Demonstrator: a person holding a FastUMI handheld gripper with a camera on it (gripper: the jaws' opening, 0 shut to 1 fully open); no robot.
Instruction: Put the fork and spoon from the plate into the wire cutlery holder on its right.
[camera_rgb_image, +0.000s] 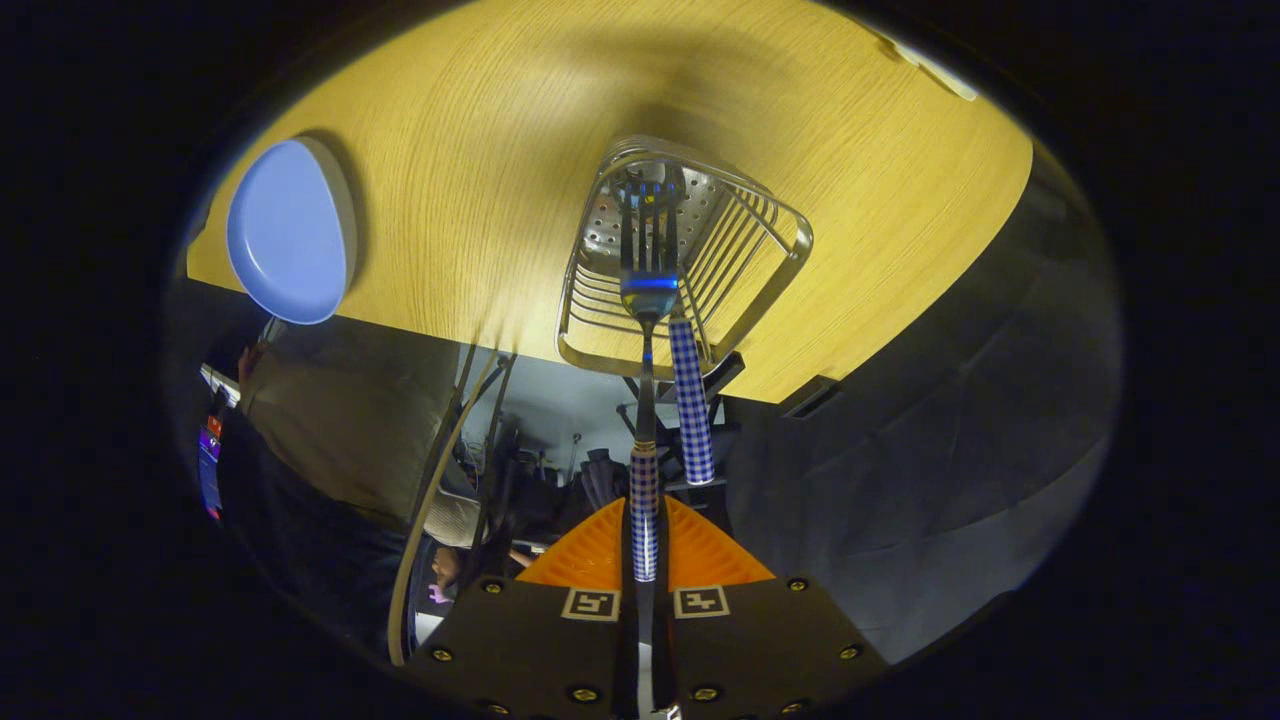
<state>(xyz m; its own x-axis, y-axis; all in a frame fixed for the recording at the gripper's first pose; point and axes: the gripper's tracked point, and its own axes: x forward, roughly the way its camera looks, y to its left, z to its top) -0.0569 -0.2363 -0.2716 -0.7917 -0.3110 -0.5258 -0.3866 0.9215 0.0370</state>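
Observation:
My gripper (645, 548) is shut on the blue-checked handle of the fork (647, 290), both fingers pressing on it. The fork points straight away from me, and its tines reach into the mouth of the wire cutlery holder (770, 235) on the wooden table (480, 130). A second utensil with the same checked handle, the spoon (690, 400), stands in the holder. Its handle leans out over the near rim just right of the fork, and its bowl end lies deep inside. The blue plate (290, 232) sits to the left of the holder with nothing on it.
The holder stands close to the table's near edge (440, 335). Below that edge are a beige seat (350, 420), chair legs and dark floor clutter. A dark cloth wall (950, 420) runs along the right.

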